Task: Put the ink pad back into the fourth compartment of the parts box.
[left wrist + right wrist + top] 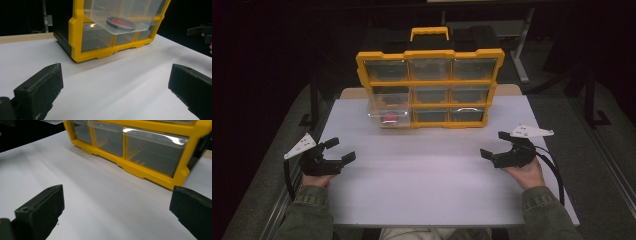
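Observation:
A yellow and black organizer cabinet (pixel 430 85) with clear drawers stands upright at the back of the white table (pixel 427 180). Its middle-left drawer (pixel 388 109) is pulled out toward me and holds a red disc with a dark rim (pixel 121 22). My left gripper (pixel 337 151) rests open at the table's left edge, nothing between its jaws, pointing at the cabinet (pixel 105 37). My right gripper (pixel 495 145) stands open near the right edge, also holding nothing, facing the cabinet's lower drawers (pixel 150 155). The left gripper view catches the right gripper (pixel 200 31) at its far right.
The cabinet has a yellow carry handle (pixel 429 33) on top. Dark floor and table legs (pixel 524 55) surround the table. A wide bare stretch of white tabletop lies between the two grippers and the cabinet. Green sleeves (pixel 544 210) enter from the bottom.

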`<state>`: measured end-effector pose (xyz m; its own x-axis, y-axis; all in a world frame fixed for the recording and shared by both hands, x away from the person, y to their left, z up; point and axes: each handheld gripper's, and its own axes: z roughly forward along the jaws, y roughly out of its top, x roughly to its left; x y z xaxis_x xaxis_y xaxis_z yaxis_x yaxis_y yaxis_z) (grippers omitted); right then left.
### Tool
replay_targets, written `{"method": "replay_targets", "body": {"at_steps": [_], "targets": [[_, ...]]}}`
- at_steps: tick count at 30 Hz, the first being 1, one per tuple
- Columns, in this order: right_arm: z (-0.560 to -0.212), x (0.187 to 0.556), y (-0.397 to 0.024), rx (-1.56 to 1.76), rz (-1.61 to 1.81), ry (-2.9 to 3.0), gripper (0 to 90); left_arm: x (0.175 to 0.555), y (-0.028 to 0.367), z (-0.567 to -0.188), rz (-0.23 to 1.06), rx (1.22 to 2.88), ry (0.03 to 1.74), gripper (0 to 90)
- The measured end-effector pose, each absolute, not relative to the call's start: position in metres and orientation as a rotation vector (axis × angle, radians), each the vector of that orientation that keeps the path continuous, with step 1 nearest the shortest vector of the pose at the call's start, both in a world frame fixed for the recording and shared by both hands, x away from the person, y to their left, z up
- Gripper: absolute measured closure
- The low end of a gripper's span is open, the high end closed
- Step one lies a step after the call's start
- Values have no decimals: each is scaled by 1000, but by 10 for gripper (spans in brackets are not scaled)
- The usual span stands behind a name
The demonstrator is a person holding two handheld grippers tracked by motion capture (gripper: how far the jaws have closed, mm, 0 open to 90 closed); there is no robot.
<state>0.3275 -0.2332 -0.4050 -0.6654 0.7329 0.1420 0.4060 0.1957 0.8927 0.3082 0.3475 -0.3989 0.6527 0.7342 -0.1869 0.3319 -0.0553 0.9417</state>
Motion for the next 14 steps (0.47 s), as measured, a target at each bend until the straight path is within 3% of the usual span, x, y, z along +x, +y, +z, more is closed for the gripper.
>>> {"method": "replay_targets", "body": {"at_steps": [14], "targets": [[-417, 308, -249, 1104, 1460, 2057, 0, 308, 346, -399, 403, 1642, 879, 0]]}}
